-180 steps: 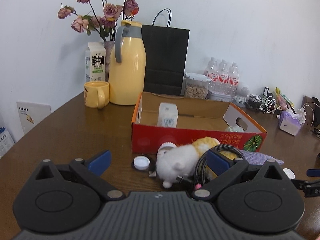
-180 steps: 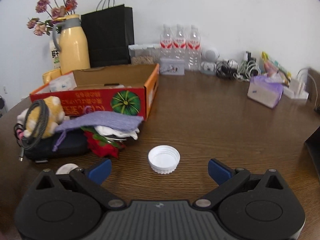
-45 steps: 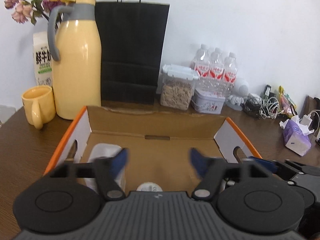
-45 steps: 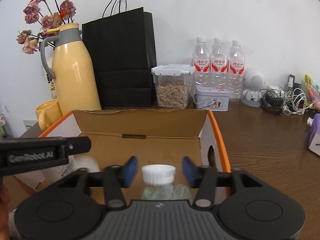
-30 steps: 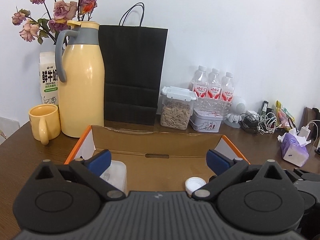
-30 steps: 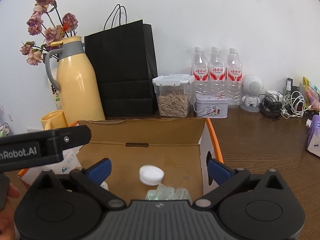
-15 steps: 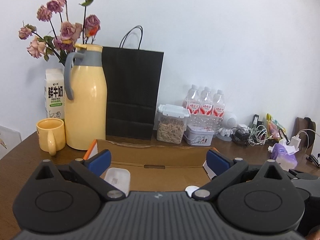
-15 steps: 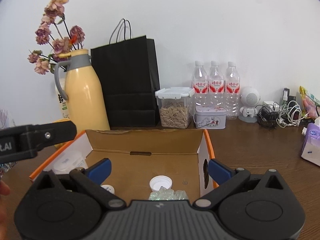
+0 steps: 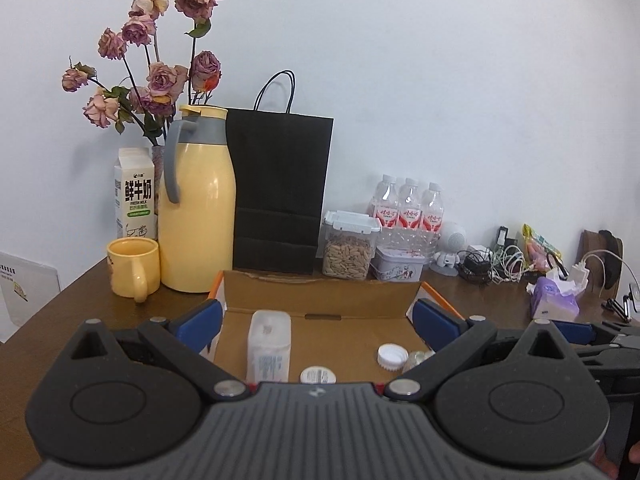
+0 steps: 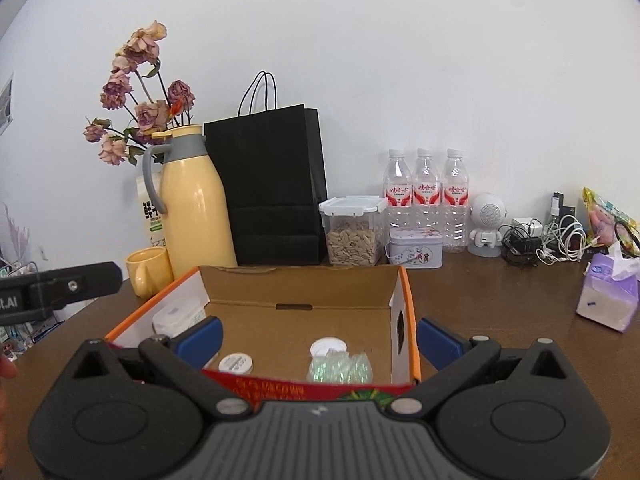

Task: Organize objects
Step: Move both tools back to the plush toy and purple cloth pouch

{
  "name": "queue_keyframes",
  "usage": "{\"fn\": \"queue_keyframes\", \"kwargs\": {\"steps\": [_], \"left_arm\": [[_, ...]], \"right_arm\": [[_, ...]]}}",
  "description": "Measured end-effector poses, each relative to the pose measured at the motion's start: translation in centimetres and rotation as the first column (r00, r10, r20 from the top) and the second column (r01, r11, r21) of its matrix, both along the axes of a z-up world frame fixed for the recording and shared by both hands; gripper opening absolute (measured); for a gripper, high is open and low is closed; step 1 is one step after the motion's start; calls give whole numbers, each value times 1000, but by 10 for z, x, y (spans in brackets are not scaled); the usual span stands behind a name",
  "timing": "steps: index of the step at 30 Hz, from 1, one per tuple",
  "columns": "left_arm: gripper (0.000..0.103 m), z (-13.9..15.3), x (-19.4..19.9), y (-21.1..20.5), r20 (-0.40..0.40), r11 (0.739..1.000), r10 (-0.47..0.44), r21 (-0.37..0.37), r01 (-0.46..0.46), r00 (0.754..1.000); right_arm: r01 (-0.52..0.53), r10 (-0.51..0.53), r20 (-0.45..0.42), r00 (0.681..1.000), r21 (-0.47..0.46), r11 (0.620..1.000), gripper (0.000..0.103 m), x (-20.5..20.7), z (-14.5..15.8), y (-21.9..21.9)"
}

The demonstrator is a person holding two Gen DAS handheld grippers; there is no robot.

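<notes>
We see the white cap (image 10: 328,347) lying flat inside the cardboard box (image 10: 298,285). Our right gripper (image 10: 318,338), which pinched it before, now has its fingers wide apart, empty; left gripper (image 9: 318,322) too.

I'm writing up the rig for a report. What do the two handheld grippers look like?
Both look the same: the left gripper and the right gripper each have a matte black body with a ribbed grey centre, two round discs, silver pivot pins and black linkage arms ending in blue finger pads. In the right wrist view, white lettering ending "t.AI" shows on the left gripper's side.
</notes>
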State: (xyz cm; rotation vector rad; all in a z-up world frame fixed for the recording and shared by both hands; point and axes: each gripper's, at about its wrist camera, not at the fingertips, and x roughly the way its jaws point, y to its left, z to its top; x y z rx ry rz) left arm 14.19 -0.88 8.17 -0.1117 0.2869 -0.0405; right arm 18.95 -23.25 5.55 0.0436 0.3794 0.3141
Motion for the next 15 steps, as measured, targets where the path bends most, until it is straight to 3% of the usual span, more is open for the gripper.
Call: {"fn": "queue_keyframes", "kwargs": {"steps": [15], "left_arm": [[103, -28, -45, 7, -105, 1000, -21, 20, 23, 994]], "right_arm": [[-10, 9, -78, 997, -15, 1000, 103, -45, -25, -15]]}}
